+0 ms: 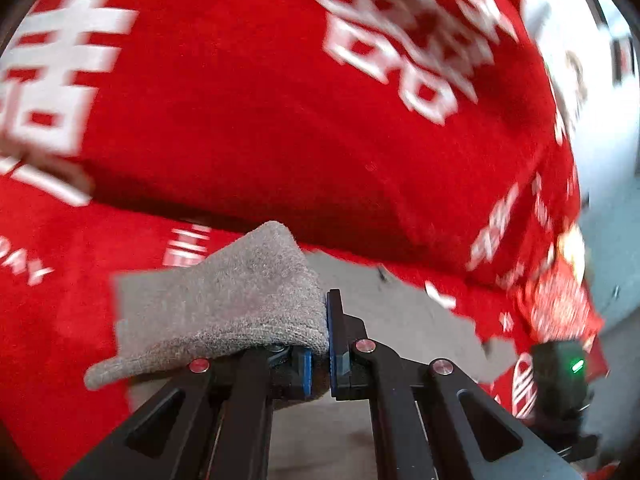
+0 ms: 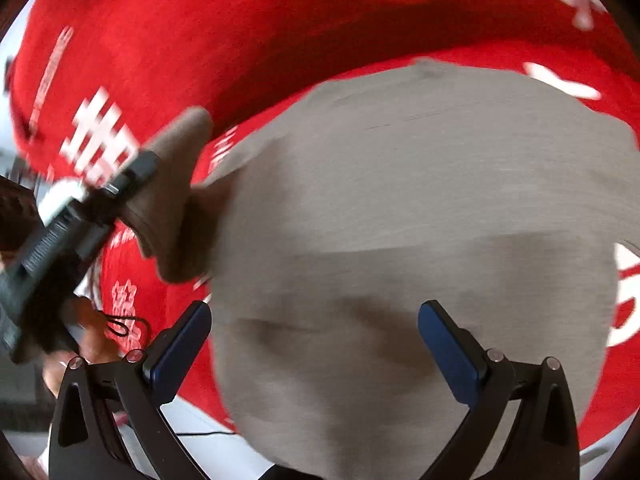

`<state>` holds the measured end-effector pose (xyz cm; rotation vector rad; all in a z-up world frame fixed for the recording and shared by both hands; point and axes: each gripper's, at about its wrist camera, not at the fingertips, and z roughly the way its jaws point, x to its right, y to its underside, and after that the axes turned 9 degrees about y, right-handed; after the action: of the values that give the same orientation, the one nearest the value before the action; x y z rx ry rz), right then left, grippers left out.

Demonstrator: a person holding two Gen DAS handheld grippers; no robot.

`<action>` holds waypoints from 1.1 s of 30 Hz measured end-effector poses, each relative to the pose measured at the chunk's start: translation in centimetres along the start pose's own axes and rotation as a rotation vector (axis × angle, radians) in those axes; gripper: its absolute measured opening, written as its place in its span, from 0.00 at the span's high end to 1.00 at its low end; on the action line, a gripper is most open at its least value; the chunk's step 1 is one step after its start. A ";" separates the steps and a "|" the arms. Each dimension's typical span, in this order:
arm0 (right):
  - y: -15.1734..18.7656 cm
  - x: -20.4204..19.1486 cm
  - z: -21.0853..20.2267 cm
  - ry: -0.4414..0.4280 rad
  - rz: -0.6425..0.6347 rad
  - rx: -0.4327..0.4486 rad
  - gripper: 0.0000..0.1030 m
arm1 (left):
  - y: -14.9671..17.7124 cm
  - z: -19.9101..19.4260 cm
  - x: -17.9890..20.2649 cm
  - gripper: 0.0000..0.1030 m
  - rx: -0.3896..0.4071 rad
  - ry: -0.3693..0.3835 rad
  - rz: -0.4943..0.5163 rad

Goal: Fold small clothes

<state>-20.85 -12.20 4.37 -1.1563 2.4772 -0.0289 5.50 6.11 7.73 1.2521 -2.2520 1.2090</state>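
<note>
Left wrist: left gripper [image 1: 320, 354] pinching grey garment [image 1: 240, 300] | right gripper [image 2: 314, 332] agape above it

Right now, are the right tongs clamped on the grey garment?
No: in the right wrist view the right tongs stand wide open above the grey garment, their blue pads well apart and gripping nothing.

Motion blur smears the white lettering [image 1: 404, 36] on the red cloth [image 1: 240, 120]; the grey garment [image 2: 420, 220] runs off the right-wrist view's bottom edge.
</note>
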 end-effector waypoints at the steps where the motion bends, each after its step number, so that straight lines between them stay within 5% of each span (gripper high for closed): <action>1: -0.3 1.4 -0.1 0.004 0.020 0.000 0.00 | 0.4 2.3 1.4 0.94 -0.042 -0.009 0.033; 7: -1.3 8.6 0.2 0.050 0.103 -0.025 0.00 | 4.5 13.2 6.0 0.93 -0.265 -0.094 0.116; 12: -1.3 11.1 1.3 0.071 0.118 -0.060 0.00 | 7.5 15.7 5.5 0.88 -0.351 -0.186 0.132; 13: -1.5 11.3 1.4 0.072 0.114 -0.062 0.00 | 7.6 15.3 5.7 0.77 -0.341 -0.179 0.140; 14: -1.8 11.0 1.6 0.076 0.103 -0.062 0.00 | 7.6 15.2 6.1 0.41 -0.345 -0.188 0.152; 16: -2.3 10.4 1.5 0.085 0.068 -0.052 0.00 | 7.6 14.0 6.7 0.02 -0.342 -0.251 0.187; 21: -4.2 5.2 1.0 0.122 -0.143 0.019 0.00 | 6.6 7.3 7.3 0.02 -0.245 -0.327 0.195; 25: -4.0 -2.8 2.3 0.216 -0.460 0.080 0.00 | 6.6 1.0 3.6 0.02 -0.177 -0.511 0.123; 29: -2.8 -9.7 5.8 0.368 -0.728 0.151 0.00 | 9.1 -1.9 -0.9 0.02 -0.233 -0.668 0.063; 31: -2.5 -11.9 8.0 0.478 -0.825 0.178 0.08 | 10.8 -1.3 -2.0 0.02 -0.273 -0.720 0.059; 32: -2.5 -12.5 9.3 0.549 -0.875 0.190 0.29 | 11.1 -0.9 -2.4 0.02 -0.286 -0.727 0.052; 33: -2.7 -12.7 10.2 0.589 -0.908 0.187 0.81 | 11.5 -0.4 -2.6 0.02 -0.292 -0.726 0.044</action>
<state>-7.80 -3.03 -0.04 -2.3110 2.0487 -0.9409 -2.32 10.95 0.35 1.7096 -2.8125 0.4199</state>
